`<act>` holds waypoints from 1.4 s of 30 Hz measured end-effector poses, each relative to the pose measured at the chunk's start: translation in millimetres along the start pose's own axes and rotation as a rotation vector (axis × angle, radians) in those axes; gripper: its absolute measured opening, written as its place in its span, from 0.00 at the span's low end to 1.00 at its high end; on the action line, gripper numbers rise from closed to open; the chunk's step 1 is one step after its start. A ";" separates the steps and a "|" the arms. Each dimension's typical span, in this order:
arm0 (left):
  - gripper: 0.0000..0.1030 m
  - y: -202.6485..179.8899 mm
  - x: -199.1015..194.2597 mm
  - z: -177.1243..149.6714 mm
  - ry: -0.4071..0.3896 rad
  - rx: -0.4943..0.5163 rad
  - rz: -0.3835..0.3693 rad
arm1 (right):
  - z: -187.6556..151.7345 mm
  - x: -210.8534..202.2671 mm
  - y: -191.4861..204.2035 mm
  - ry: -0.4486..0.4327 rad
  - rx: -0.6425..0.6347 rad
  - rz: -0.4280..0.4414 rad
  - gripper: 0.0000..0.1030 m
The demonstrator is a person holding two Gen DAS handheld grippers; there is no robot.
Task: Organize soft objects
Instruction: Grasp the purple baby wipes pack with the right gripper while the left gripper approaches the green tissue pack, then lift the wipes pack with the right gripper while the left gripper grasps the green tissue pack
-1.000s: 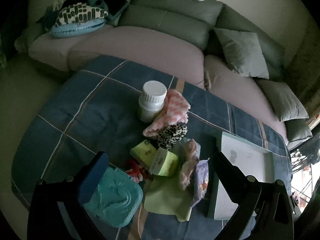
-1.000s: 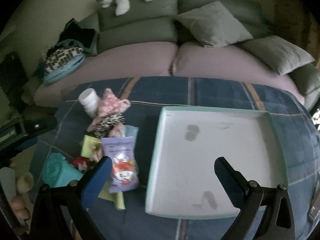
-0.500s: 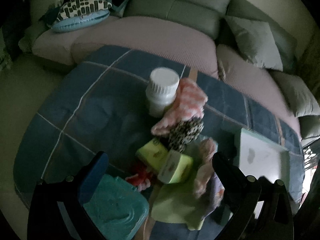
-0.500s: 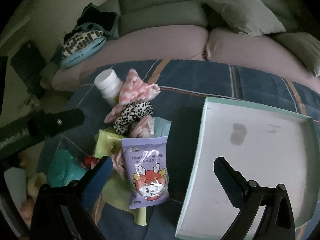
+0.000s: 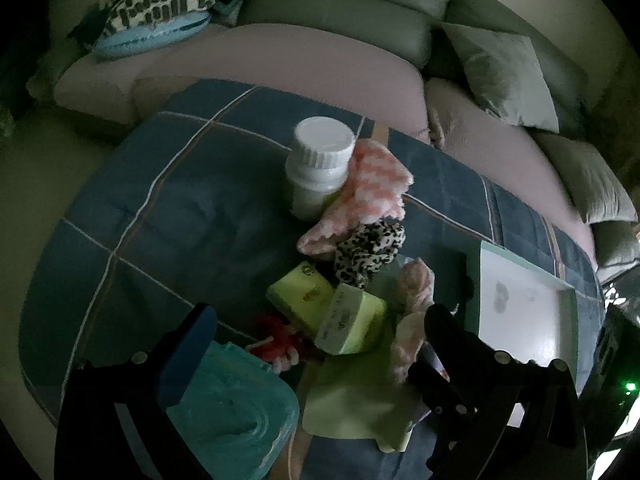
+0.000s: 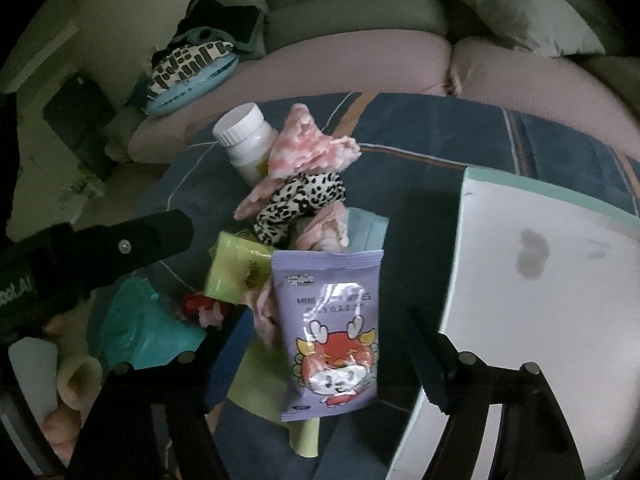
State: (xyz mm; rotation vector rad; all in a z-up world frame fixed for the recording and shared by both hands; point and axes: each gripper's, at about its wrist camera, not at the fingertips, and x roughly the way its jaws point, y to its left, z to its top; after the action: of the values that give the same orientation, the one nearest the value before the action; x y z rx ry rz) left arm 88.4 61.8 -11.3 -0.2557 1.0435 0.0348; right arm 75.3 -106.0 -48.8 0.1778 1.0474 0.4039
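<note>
A pile of small items lies on the blue checked cloth (image 5: 168, 216). It holds a pink-and-white cloth (image 5: 368, 184), a leopard-print scrunchie (image 5: 368, 250), green tissue packs (image 5: 320, 304), a pale pink soft piece (image 5: 416, 292) and a teal pouch (image 5: 232, 412). A purple wipes packet (image 6: 332, 328) lies on top at the near side. My left gripper (image 5: 320, 328) is open above the tissue packs. My right gripper (image 6: 316, 344) is open with the wipes packet between its fingers, not gripped. The white tray (image 6: 540, 280) with the mint rim stands empty to the right.
A white bottle (image 5: 320, 168) stands upright behind the pink cloth. A yellow-green cloth (image 5: 352, 400) lies under the pile. A sofa (image 5: 320, 52) with grey cushions and a patterned pillow (image 5: 156, 20) runs behind the table. The left gripper's arm (image 6: 100, 248) crosses the right wrist view.
Both grippers have moved forward and lower toward the pile. The right gripper has swung left from over the tray to over the wipes packet. Both stay open.
</note>
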 end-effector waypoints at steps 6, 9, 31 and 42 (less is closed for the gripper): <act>1.00 10.8 3.2 0.5 0.007 -0.038 0.023 | -3.6 16.2 -6.1 0.046 0.035 0.037 0.76; 1.00 10.5 3.5 0.2 0.009 -0.039 0.027 | -5.5 22.7 -9.0 0.065 0.054 0.050 0.75; 1.00 1.3 5.0 -2.6 0.009 -0.004 0.053 | -11.2 11.6 -17.2 0.054 0.082 0.061 0.50; 1.00 -6.8 -4.9 -2.8 -0.035 0.016 0.034 | -10.0 -13.5 -22.9 -0.002 0.100 0.065 0.50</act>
State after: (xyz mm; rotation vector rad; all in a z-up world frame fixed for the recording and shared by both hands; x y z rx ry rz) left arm 84.6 55.1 -7.2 -0.2221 1.0130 0.0610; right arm 66.1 -132.8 -50.5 0.3015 1.0623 0.4100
